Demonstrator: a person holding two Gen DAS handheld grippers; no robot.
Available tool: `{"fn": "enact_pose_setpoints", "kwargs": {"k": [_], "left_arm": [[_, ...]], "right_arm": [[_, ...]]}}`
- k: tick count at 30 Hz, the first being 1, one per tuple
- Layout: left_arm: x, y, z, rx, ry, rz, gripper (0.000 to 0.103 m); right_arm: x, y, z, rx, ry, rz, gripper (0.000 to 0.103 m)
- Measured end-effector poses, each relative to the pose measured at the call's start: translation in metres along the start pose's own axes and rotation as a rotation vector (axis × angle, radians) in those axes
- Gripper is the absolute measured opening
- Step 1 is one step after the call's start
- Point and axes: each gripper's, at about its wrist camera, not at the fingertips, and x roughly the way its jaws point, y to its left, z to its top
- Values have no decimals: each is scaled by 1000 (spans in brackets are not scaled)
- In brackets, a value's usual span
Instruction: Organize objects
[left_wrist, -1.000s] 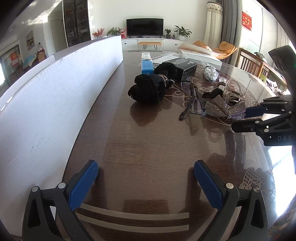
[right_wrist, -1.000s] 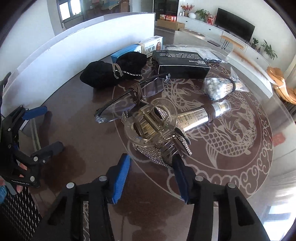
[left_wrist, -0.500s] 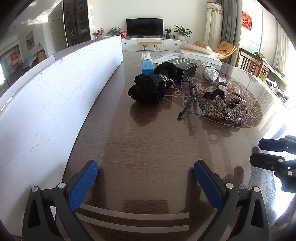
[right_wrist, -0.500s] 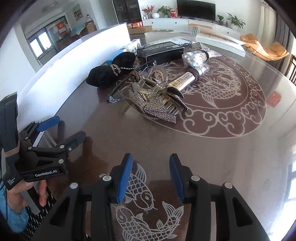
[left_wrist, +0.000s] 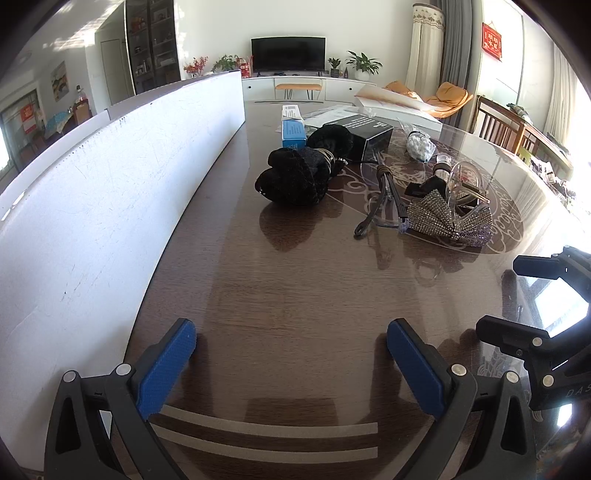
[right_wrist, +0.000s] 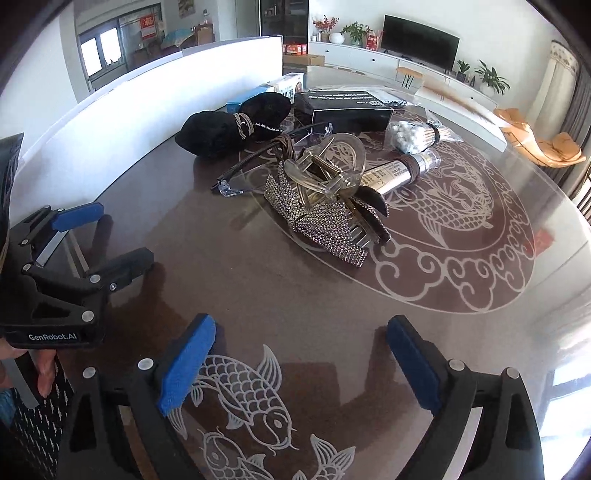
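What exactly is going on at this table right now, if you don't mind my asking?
A person holds a two-finger tool in each hand above a glass-topped table, sorting a heap of small accessories. Neither tool is holding anything: the left tool hangs open over bare wood, and the right tool is opening its jaws with nothing between them. The heap sits farther along: a clear claw clip resting on a rhinestone bow, glasses, a black scrunchie, a silver tube and cotton swabs.

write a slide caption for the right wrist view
Right tongs opening, empty, over the glass-topped table; rhinestone bow clip and clear claw clip piled ahead.
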Motion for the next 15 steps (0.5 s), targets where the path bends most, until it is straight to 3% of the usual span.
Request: {"fn": "enact_pose_setpoints", "kwargs": {"k": [10,15], "left_arm": [[0,0,0,0,0,0,103],[0,0,0,3,2,-4,103]], "right_arm": [[0,-18,1,-5,-28,-41,99],[1,-27,-2,22,-48,-8,100]]}}
